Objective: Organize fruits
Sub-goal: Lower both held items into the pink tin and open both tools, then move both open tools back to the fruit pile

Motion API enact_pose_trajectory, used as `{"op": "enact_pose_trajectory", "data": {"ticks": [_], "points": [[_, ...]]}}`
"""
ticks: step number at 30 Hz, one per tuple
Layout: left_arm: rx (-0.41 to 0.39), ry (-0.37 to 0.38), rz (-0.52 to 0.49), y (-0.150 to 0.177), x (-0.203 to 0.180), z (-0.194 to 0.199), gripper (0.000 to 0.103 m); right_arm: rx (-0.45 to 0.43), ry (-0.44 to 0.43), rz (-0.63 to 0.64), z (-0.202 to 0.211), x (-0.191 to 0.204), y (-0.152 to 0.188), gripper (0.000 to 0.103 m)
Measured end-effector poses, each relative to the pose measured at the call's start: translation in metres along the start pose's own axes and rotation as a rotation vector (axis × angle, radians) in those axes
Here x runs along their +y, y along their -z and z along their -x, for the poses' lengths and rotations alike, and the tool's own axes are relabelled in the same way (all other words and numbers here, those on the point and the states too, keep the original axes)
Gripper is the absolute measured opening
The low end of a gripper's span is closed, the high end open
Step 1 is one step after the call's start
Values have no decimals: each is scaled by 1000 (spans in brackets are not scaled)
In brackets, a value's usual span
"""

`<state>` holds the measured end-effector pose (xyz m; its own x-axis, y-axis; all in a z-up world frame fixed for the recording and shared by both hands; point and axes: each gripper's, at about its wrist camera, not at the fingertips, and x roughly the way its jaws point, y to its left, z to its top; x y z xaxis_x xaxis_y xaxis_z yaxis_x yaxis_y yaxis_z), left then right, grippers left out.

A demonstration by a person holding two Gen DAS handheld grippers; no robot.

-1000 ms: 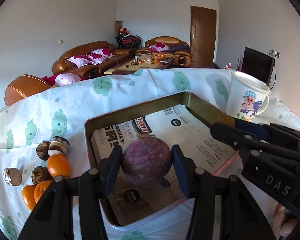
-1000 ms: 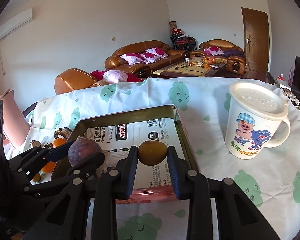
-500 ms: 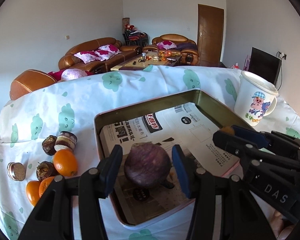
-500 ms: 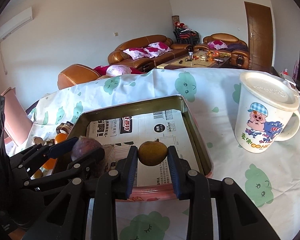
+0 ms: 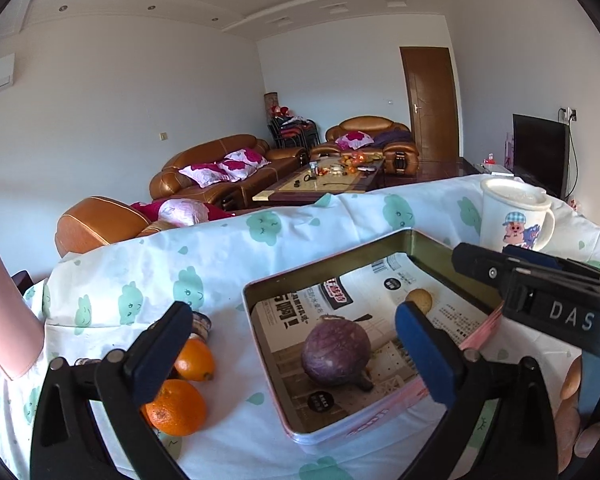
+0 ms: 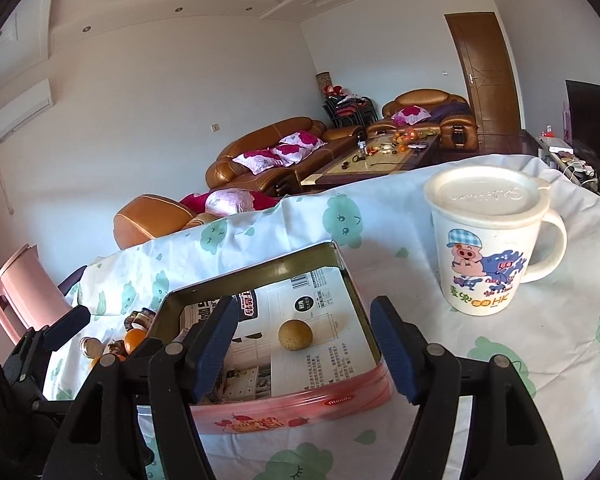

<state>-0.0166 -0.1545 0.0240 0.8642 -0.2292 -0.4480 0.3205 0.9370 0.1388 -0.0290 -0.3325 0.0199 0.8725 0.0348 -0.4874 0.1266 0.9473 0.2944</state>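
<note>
A pink tin (image 5: 384, 416) lined with newspaper sits on the cloud-print tablecloth. Inside it rests a round purple fruit (image 5: 336, 350), free, between the wide-apart fingers of my left gripper (image 5: 296, 344), whose jaws are opening. A small tan round fruit (image 6: 295, 334) lies farther along in the tin (image 6: 300, 404); my right gripper (image 6: 302, 350) hovers before it, its jaws opening, pads clear of it. Left of the tin lie oranges (image 5: 176, 406) and dark brown fruits.
A white lidded mug (image 6: 488, 248) with a cartoon pig stands right of the tin. A pink stool (image 6: 24, 292) is at the table's left edge. The right gripper's body (image 5: 556, 304) crosses the left view's right side. Sofas and a coffee table fill the room behind.
Both grippers let go: the purple fruit and the tan fruit now lie in the tin. Both sets of fingers spread apart and drew back and tilted up.
</note>
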Motion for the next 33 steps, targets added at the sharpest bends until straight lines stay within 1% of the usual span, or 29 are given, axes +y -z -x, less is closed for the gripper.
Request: {"op": "enact_pose_trajectory", "data": {"ticks": [3,8,15,19,23,29,33], "points": [[11,-8,9,4,7,0,103,-2,42,22,-2,2,2,70],[14,-15,34,11,23,6,103,-34,102,26,3,2,4,70],[45,-14,66,22,48,9,103,-58,145,-6,15,6,11,70],[73,-13,95,28,69,9,103,-70,157,14,23,20,17,70],[101,-19,117,34,90,8,103,-58,136,18,26,35,25,70],[120,-75,142,41,128,6,103,-31,82,74,26,70,39,70],[144,-114,181,48,159,3,103,-7,35,118,25,98,49,70]]}}
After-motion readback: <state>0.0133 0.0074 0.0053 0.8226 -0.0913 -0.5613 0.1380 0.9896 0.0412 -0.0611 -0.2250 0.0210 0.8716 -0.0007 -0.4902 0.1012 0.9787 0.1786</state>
